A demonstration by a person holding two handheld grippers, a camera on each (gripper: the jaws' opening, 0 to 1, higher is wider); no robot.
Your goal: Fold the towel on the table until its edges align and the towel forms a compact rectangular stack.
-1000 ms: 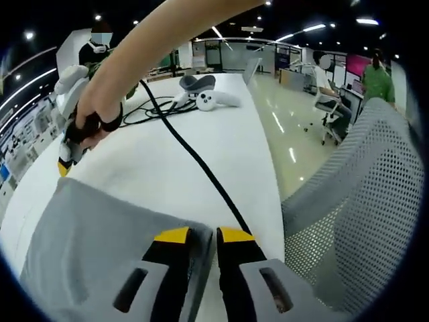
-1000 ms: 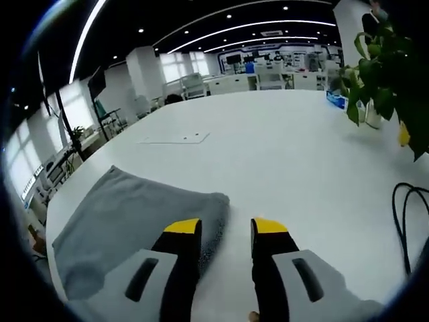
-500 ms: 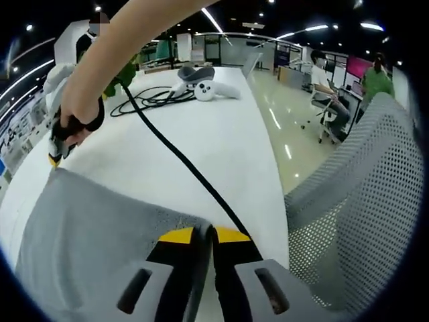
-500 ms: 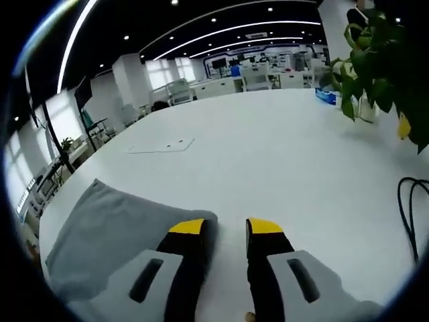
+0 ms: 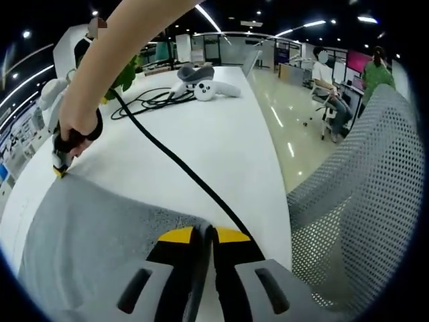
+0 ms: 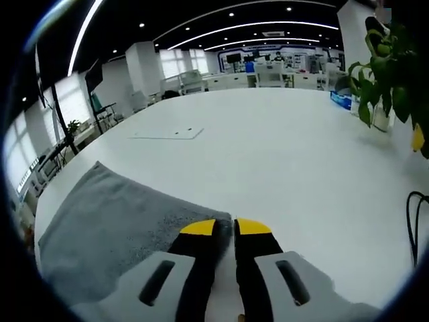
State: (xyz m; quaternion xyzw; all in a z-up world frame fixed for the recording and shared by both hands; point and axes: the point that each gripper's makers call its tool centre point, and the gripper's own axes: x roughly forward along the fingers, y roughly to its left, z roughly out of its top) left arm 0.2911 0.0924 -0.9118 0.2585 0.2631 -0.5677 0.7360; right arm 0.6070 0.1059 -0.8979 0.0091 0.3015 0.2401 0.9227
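A grey towel [image 5: 100,235] lies flat on the white table [image 5: 221,141]. My left gripper [image 5: 205,231] is shut on the towel's near corner, its yellow-tipped jaws pressed together. In the left gripper view a person's hand holds my right gripper [image 5: 59,169] down at the towel's far left corner. In the right gripper view the towel [image 6: 114,218] spreads to the left, and my right gripper [image 6: 225,227] is shut on its corner at the edge.
A black cable [image 5: 167,157] runs across the table to a coil by white controllers [image 5: 201,86]. A grey mesh chair [image 5: 355,201] stands off the table's right edge. A potted plant [image 6: 395,74] and a cable loop [image 6: 419,215] sit on the right.
My right gripper has come down on the towel's corner and its jaws have shut on it. My left gripper has stayed shut on its corner, hardly moving.
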